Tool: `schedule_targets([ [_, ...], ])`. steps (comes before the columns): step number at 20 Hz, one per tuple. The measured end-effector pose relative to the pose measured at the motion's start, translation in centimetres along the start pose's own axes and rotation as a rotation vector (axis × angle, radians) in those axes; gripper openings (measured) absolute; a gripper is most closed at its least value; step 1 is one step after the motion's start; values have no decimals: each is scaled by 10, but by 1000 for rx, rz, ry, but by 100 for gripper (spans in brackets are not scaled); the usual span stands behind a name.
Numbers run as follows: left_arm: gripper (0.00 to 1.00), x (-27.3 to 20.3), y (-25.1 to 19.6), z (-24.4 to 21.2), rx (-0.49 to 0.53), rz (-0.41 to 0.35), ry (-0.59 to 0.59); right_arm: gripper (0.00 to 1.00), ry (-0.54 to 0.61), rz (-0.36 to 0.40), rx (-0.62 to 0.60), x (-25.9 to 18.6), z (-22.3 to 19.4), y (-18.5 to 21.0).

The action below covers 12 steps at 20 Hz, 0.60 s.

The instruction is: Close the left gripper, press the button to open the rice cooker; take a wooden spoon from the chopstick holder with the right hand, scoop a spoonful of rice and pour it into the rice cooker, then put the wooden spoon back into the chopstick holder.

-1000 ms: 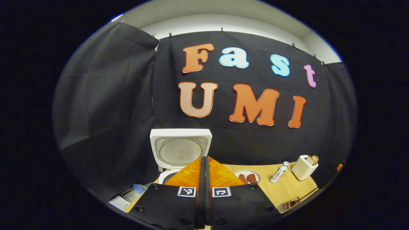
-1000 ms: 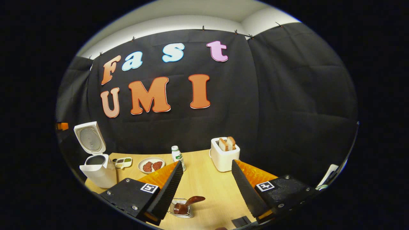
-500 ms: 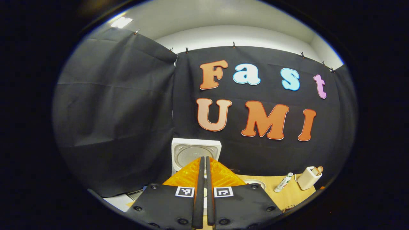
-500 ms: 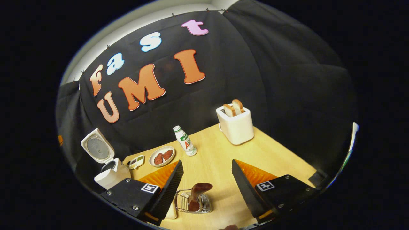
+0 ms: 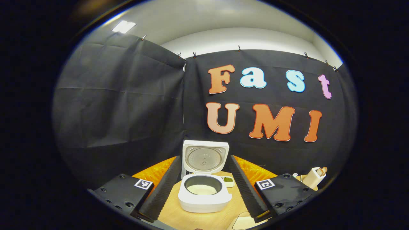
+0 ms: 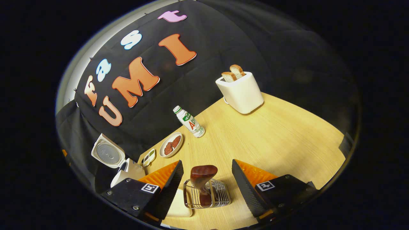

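Observation:
In the left gripper view the white rice cooker (image 5: 204,202) stands on the wooden table with its lid (image 5: 204,152) upright and white rice in its pot. My left gripper (image 5: 204,157) is open, one finger on each side of the cooker, neither touching it. In the right gripper view a wire chopstick holder (image 6: 220,198) holds the dark wooden spoon (image 6: 202,176), bowl end up. My right gripper (image 6: 207,161) is open, the spoon between its fingers without contact. The open rice cooker (image 6: 127,172) sits far left.
A white toaster (image 6: 242,91) with bread stands at the back, with a small bottle (image 6: 190,122), a plate of meat (image 6: 171,144) and a small two-part dish (image 6: 149,157) along the wall. A pale flat object (image 6: 179,207) lies beside the holder. Bare tabletop (image 6: 281,134) spreads right.
My left gripper has opened and backed away, so the open cooker shows between its fingers. My right gripper has tilted down and moved in over the chopstick holder and spoon.

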<state>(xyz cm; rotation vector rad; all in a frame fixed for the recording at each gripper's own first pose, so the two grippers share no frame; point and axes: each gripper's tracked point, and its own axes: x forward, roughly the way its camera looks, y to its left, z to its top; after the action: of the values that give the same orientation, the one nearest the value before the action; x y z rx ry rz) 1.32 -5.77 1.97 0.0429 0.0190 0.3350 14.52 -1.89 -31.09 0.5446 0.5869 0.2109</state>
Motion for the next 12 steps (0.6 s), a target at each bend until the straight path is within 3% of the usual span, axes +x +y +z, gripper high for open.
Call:
schedule_targets([
  [1,100,8,1,-9,13,8,3,95,13,1,7,2,-5,0],
  [3,100,8,-2,-10,29,7,4,93,36,2,15,6,-13,-1],
  [7,98,10,-2,-13,45,13,12,62,84,18,20,9,-26,5],
  [8,98,11,-3,-13,44,11,13,48,96,25,23,9,-28,8],
  [9,98,13,-3,-13,39,9,15,42,100,27,35,11,-31,11],
  [10,97,15,-3,-14,35,4,18,27,87,7,34,9,-28,10],
  [12,96,21,-1,-15,31,-7,19,19,69,-23,-18,10,-29,8],
])
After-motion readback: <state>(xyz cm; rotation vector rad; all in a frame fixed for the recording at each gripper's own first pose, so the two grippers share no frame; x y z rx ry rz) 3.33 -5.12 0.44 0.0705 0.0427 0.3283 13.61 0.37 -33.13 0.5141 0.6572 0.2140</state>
